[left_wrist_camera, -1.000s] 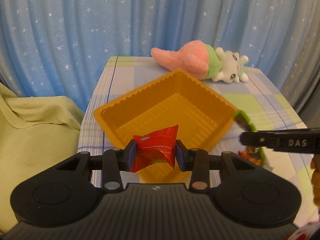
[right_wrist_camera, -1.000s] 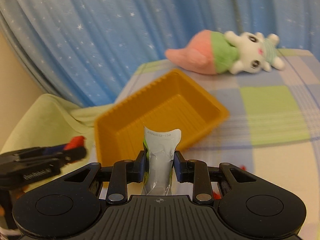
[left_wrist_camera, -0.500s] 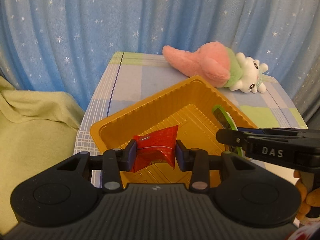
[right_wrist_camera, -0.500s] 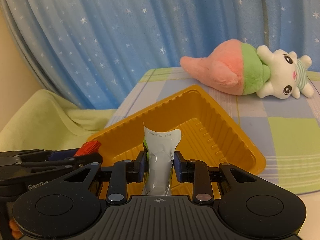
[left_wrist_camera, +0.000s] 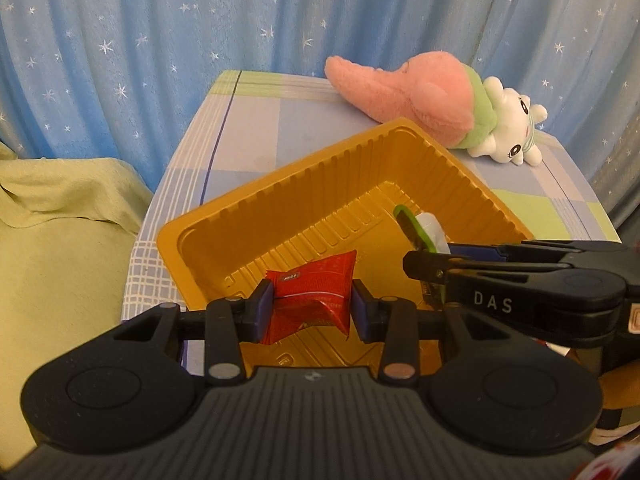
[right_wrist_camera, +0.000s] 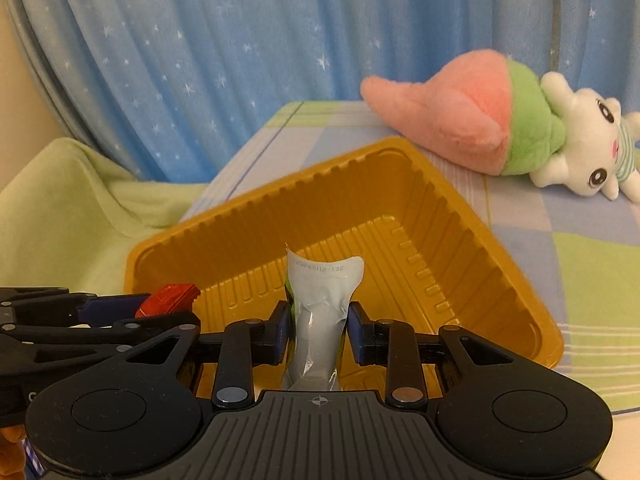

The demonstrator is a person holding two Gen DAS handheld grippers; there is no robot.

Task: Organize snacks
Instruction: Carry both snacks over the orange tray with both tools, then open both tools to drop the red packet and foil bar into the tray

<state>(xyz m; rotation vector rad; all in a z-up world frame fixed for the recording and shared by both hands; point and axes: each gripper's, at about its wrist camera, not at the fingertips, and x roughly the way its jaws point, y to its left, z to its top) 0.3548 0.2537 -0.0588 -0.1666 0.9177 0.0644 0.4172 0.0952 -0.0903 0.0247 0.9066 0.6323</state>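
Observation:
An orange ribbed plastic tray [left_wrist_camera: 280, 184] [right_wrist_camera: 460, 208] sits on the checked tablecloth. My left gripper [left_wrist_camera: 313, 308] is shut on a red snack packet [left_wrist_camera: 316, 296] and holds it over the tray's near side. My right gripper [right_wrist_camera: 318, 330] is shut on a green and silver snack packet [right_wrist_camera: 320, 312], also over the tray. In the left wrist view the right gripper comes in from the right with the green packet [left_wrist_camera: 420, 232] above the tray floor. In the right wrist view the red packet [right_wrist_camera: 170, 298] shows at the left.
A pink, green and white plush toy [left_wrist_camera: 432, 100] [right_wrist_camera: 500, 116] lies behind the tray near the table's far edge. A yellow-green cloth [left_wrist_camera: 60, 216] [right_wrist_camera: 72, 200] lies left of the table. A blue starred curtain [left_wrist_camera: 200, 20] hangs behind.
Both grippers have moved forward and in over the tray with their packets still held. The right gripper's packet now hangs above the tray floor.

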